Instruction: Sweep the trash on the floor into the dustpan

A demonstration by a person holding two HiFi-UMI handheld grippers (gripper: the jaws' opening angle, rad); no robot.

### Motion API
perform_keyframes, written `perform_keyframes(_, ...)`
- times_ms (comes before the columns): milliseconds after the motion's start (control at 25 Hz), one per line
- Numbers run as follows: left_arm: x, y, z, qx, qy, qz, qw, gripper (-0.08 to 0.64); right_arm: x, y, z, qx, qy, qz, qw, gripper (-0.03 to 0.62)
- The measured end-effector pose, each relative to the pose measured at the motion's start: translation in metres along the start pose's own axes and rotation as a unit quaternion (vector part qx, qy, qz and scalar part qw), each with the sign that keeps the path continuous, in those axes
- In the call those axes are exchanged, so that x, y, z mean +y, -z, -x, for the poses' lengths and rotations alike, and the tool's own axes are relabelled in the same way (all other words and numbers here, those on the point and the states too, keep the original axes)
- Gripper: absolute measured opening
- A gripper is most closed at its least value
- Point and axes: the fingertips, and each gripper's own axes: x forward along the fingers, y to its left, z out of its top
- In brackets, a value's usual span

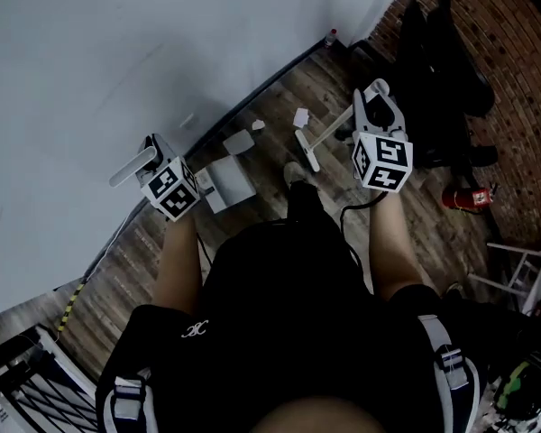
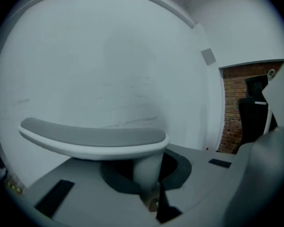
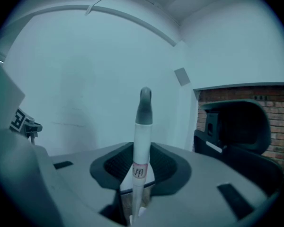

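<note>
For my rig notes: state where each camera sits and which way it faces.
Head view: on the person's head, looking steeply down at the floor; arms, torso, left gripper, right gripper show.
Left gripper view: rides the left gripper, faces the white wall; jaws shut on the dustpan handle.
Right gripper view: rides the right gripper, faces that wall; jaws shut on the broom handle.
Gripper views share the brick wall.

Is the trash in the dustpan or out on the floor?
Out. Two white scraps lie on the floor beyond the dustpan, apart from it, near the broom head.
</note>
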Motion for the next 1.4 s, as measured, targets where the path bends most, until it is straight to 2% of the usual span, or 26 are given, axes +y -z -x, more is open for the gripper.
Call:
perform_keyframes(240, 0.017, 0.023, -0.050, 0.014, -0.087, 0.032, 0.9956, 0.031, -0.031, 0.026, -0.096, 0.025, -0.023, 0.029, 0.999, 0.117)
perform_keyframes(400, 0.033, 0.041, -0.060, 0.031, -0.153, 0.049, 0.9865, 0.029, -0.046, 0.039, -0.149, 0.042, -0.047, 0.048, 0.997, 0.117)
perform_keyframes(520, 0.036, 0.052, -0.079, 0.036, -0.177, 0.053, 0.9822, 0.031, -0.059, 0.049, -0.186, 0.053, -0.048, 0.058, 0.996, 0.117)
perform_keyframes(800, 0.040, 0.083, -0.116, 0.031, -0.197, 0.060, 0.9781, 0.031, -0.073, 0.085, -0.257, 0.077, -0.053, 0.093, 0.991, 0.118)
perform_keyframes(960, 0.043, 0.110, -0.136, 0.034, -0.192, 0.065, 0.9787, 0.031, -0.065, 0.115, -0.293, 0.097, -0.045, 0.087, 0.990, 0.117)
perform_keyframes(1120, 0.035, 0.132, -0.148, 0.044, -0.192, 0.065, 0.9782, 0.031, -0.030, 0.118, -0.311, 0.088, -0.077, 0.093, 0.989, 0.115)
perform_keyframes(1280, 0.029, 0.135, -0.146, 0.033, -0.194, 0.056, 0.9789, 0.031, 0.012, 0.114, -0.315, 0.084, -0.116, 0.097, 0.985, 0.112)
perform_keyframes(1400, 0.029, 0.135, -0.148, 0.033, -0.181, 0.069, 0.9805, 0.031, 0.037, 0.114, -0.313, 0.090, -0.133, 0.088, 0.983, 0.112)
